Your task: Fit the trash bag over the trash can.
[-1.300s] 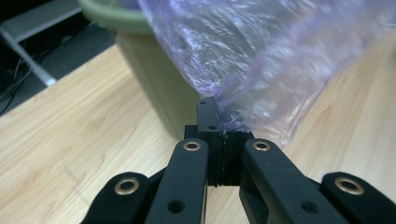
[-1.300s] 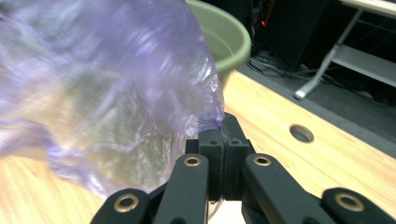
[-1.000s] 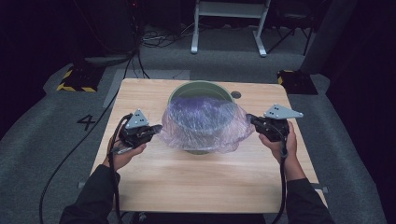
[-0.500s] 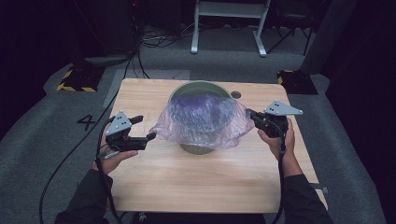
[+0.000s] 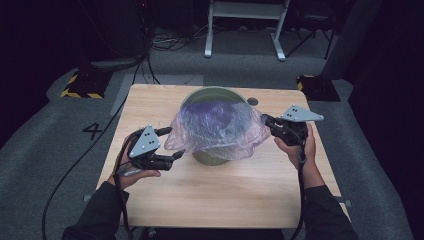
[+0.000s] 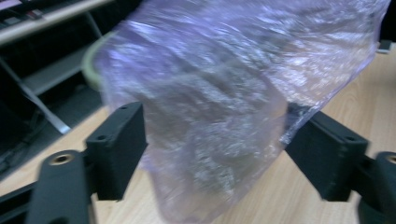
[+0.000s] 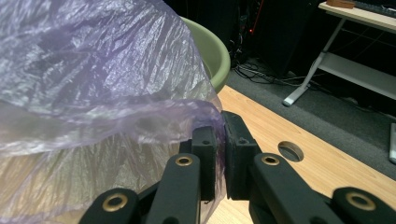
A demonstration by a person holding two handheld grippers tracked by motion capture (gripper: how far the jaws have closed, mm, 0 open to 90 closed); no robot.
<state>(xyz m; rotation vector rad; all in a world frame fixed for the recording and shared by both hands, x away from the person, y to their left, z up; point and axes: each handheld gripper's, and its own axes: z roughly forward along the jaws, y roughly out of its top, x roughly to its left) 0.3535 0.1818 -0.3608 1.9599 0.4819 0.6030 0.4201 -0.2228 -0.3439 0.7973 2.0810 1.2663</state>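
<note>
A pale green bin (image 5: 212, 157) stands at the middle of the wooden table (image 5: 225, 200), with a thin purple plastic bag (image 5: 215, 127) draped over its mouth. My left gripper (image 5: 171, 144) is left of the bin and open. Its jaws opened wide and have just been closing a little. The bag's loose edge (image 6: 210, 93) hangs between the jaws without being pinched. My right gripper (image 5: 266, 121) is at the bag's right edge, shut on a fold of film (image 7: 205, 109). Its jaws have just been easing apart slightly. The bin's rim (image 7: 212, 51) shows behind the film.
A round hole (image 5: 252, 101) is cut in the table behind the bin, also seen as hole (image 7: 290, 151). A white-legged stand (image 5: 245, 30) and loose cables lie on the grey floor beyond the table. The number 4 (image 5: 93, 131) is marked on the floor at the left.
My left gripper released the bag's left edge, opened wide and drew back leftward and slightly up. The bag's left side has slackened. The right gripper has stayed in place.
</note>
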